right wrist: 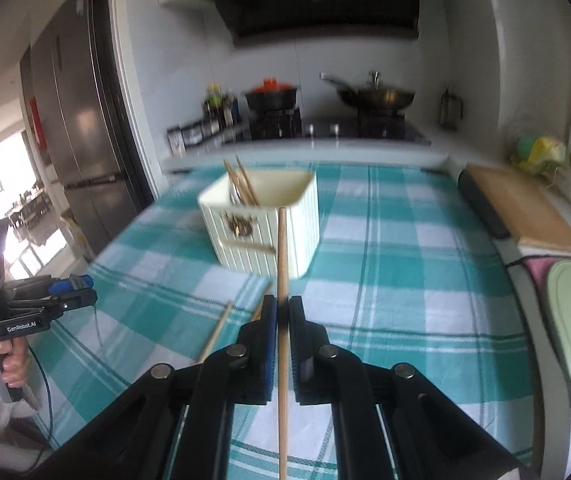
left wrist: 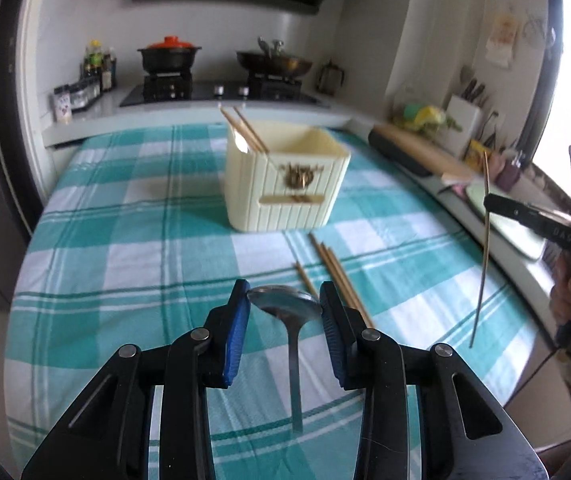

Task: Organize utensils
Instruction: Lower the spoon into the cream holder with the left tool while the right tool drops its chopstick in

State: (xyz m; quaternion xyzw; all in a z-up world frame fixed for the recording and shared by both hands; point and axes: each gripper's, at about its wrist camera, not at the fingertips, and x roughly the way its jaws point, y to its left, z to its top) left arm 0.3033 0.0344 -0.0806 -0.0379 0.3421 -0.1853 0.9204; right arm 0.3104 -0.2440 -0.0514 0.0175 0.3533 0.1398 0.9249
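My left gripper (left wrist: 284, 286) is shut on the bowl of a metal spoon (left wrist: 285, 306), lifted above the table with the handle hanging back toward the camera. My right gripper (right wrist: 283, 302) is shut on a wooden chopstick (right wrist: 282, 248), which stands nearly upright in the air. It appears at the right edge of the left wrist view, right gripper (left wrist: 489, 203) and chopstick (left wrist: 484, 256). The left gripper (right wrist: 85, 290) shows at the left of the right wrist view. A cream utensil holder (left wrist: 285, 184) (right wrist: 261, 236) stands mid-table with chopsticks (left wrist: 245, 128) (right wrist: 241, 184) leaning in one corner.
Several loose chopsticks (left wrist: 335, 276) (right wrist: 215, 330) lie on the teal checked tablecloth (left wrist: 133, 216) in front of the holder. A cutting board (right wrist: 521, 208) and knife block (left wrist: 463, 120) line the right counter. The stove with pots (left wrist: 169, 56) is behind, the fridge (right wrist: 81, 128) at left.
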